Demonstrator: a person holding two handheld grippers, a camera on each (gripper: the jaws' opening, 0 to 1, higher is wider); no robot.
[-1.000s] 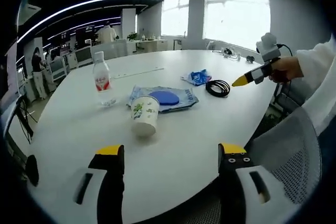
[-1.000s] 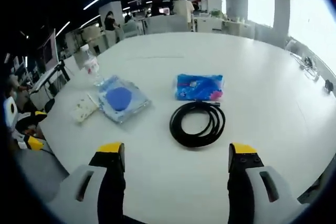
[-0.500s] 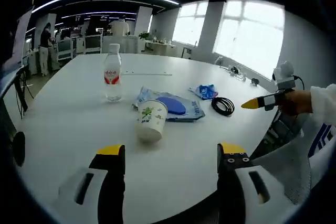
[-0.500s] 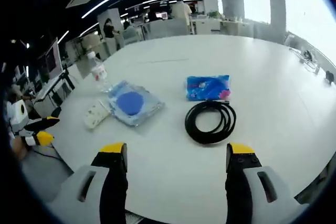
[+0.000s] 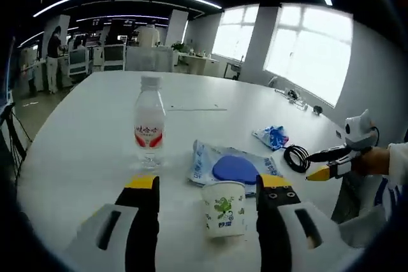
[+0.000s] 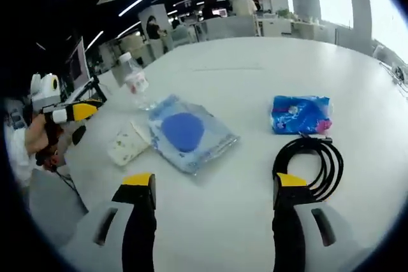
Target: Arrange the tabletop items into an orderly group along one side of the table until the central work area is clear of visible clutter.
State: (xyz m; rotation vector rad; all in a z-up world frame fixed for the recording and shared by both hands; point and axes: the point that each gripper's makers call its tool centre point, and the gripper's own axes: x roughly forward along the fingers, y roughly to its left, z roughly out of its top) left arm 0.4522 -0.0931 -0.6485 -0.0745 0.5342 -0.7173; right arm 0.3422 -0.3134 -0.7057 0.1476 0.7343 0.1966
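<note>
As my left gripper (image 5: 203,186) has its jaws wide open and empty around the paper cup (image 5: 223,208), just beside the blue pouch (image 5: 233,169), I should close gently; my right gripper (image 6: 210,183) is open too.

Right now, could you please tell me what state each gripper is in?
Left gripper: open, holding nothing; the paper cup stands between its jaws.
Right gripper: open, holding nothing.
</note>
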